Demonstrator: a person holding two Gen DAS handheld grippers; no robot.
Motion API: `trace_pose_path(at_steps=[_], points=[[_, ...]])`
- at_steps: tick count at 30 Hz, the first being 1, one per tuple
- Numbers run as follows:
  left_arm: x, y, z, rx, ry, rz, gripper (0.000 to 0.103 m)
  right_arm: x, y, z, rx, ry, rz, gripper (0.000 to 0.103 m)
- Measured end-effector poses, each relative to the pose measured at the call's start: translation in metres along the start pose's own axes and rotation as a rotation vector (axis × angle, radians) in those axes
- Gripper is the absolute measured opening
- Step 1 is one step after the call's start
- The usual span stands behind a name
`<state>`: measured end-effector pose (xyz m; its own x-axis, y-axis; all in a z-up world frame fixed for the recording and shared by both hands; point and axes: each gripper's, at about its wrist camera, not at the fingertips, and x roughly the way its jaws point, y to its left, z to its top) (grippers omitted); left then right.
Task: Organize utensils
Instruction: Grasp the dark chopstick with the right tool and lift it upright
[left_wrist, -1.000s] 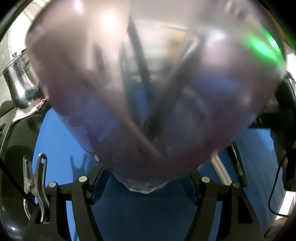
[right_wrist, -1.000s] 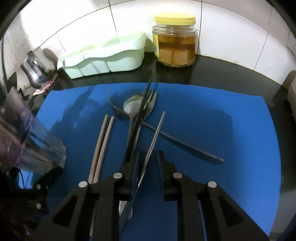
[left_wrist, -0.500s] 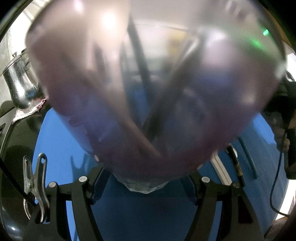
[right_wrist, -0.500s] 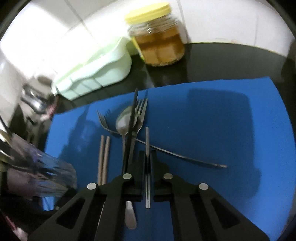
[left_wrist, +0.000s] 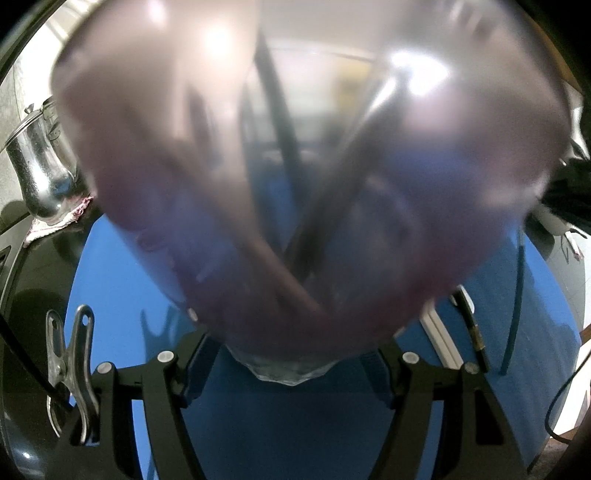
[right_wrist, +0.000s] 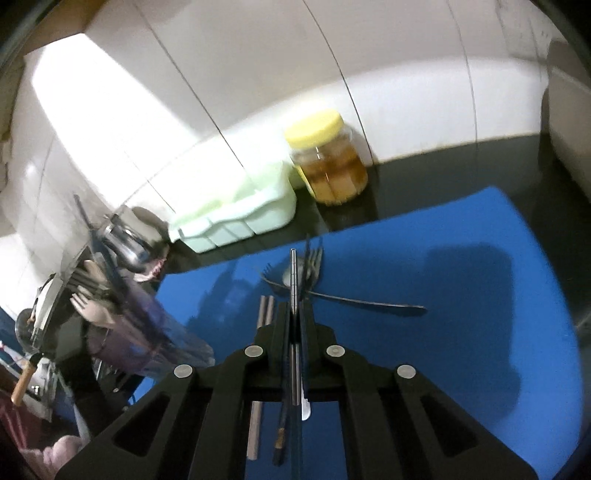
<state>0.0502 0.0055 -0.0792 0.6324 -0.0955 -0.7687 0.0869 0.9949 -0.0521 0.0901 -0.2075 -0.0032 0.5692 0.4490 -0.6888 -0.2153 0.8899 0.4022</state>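
White tiles backed the dark counter. Your right gripper (right_wrist: 294, 325) clamped a slim metal chopstick (right_wrist: 293, 280) above the blue mat (right_wrist: 461, 295); your left gripper (left_wrist: 291, 365) pinched the clear tumbler (left_wrist: 306, 177), utensils inside; forks (right_wrist: 314, 266) lay beyond.

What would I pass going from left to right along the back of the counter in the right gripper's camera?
Steel jug → pale green plastic container → yellow-lidded jar, all behind the blue mat.
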Motion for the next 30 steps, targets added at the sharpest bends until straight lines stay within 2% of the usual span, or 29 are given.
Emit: trace_pose_path(at_steps=[4, 11, 19, 30], points=[[0.000, 0.000, 0.000, 0.000, 0.000, 0.000, 0.073, -0.026, 0.015, -0.009, -0.027, -0.072, 0.004, 0.006], [0.000, -0.001, 0.000, 0.000, 0.000, 0.000, 0.074, -0.052, 0.051, -0.014, -0.162, -0.182, -0.055, 0.006], [0.000, -0.001, 0.000, -0.001, 0.000, 0.000, 0.073, -0.078, 0.081, 0.002, -0.251, -0.272, -0.059, 0.006], [-0.001, 0.003, -0.001, 0.000, 0.000, 0.000, 0.074, -0.104, 0.097, 0.035, -0.261, -0.334, -0.044, 0.006]])
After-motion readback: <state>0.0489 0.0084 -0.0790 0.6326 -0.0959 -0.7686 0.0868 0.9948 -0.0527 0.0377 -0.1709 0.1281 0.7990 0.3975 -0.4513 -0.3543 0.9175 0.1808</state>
